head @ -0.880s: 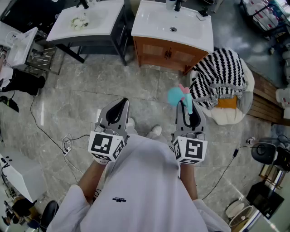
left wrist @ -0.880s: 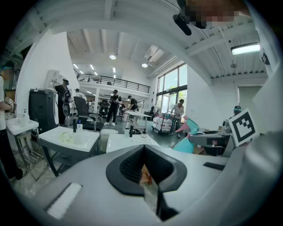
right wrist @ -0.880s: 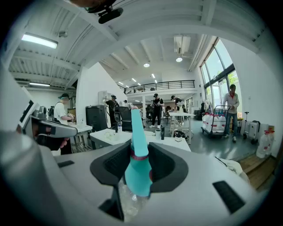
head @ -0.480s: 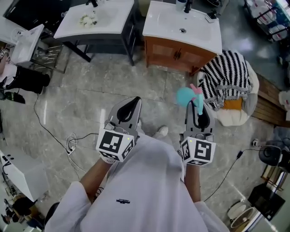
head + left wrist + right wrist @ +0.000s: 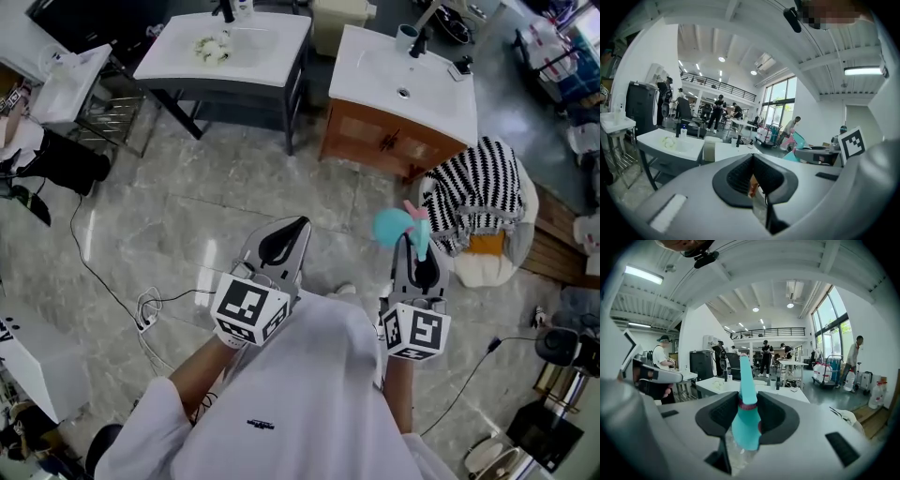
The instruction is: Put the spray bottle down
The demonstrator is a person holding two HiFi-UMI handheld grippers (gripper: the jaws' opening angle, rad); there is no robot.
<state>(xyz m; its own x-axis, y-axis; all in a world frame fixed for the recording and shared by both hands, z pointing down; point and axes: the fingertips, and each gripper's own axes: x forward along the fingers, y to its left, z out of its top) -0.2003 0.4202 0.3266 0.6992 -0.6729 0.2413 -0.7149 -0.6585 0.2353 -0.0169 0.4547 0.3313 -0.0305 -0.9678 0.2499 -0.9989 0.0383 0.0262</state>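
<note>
Short of the wood-fronted counter (image 5: 403,89), on the person's side of it and well apart from it, the spray bottle (image 5: 392,225) hangs in the air over the stone floor (image 5: 187,225), carried by the right gripper (image 5: 419,251). Its jaws are closed on the bottle's teal sprayer part, with the pads pressing at about the pink ring. Clear plastic shows below them in the right gripper view. The left gripper (image 5: 296,228) sits level with the other one, further to the left of that counter. Its jaws are drawn together with nothing between them.

By its look the bottle should be light: a thin, clear plastic body under a harder moulded head. I cannot tell how much liquid is in it. If there is some, it would shift when the bottle tips and add weight low down. The clear wall is probably smooth and would give under a firm squeeze, so it is a poor place to pinch. The neck and sprayer head look stiff, and the ring gives the pads something to catch on, so the present hold seems sound. With a light body the bottle may be top-heavy, so its base should meet the counter's white top flat before the jaws let go.
</note>
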